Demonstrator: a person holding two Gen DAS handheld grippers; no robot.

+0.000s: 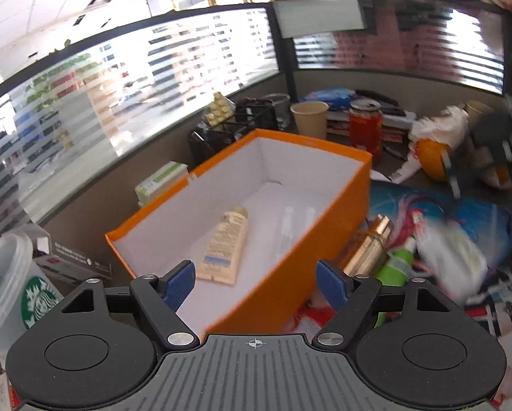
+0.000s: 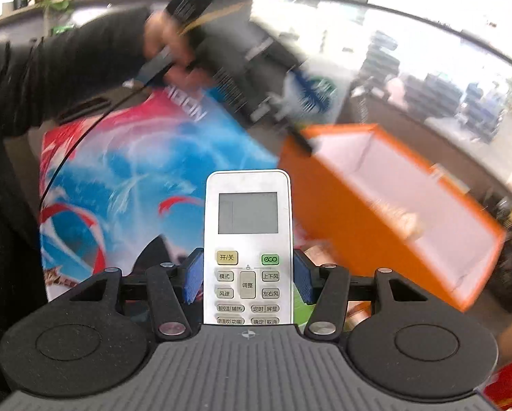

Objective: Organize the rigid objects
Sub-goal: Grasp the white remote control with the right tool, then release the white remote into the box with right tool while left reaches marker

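Note:
An open orange box (image 1: 341, 202) with a white inside holds a cream tube (image 1: 226, 245) and a clear tube (image 1: 286, 229). My left gripper (image 1: 254, 282) is open and empty, above the box's near end. A gold bottle (image 1: 370, 248) and a green bottle (image 1: 398, 263) lie right of the box. My right gripper (image 2: 248, 279) is shut on a white air-conditioner remote (image 2: 247, 239), held above the colourful mat (image 2: 136, 171). The orange box (image 2: 331, 205) is to its right, blurred.
A Starbucks cup (image 1: 9, 291) stands at the left. Behind the box are a paper cup (image 1: 310, 118), a red jar (image 1: 365, 126), black organisers (image 1: 235, 126) and a glass partition. A white bag (image 1: 451, 250) and clutter lie at the right.

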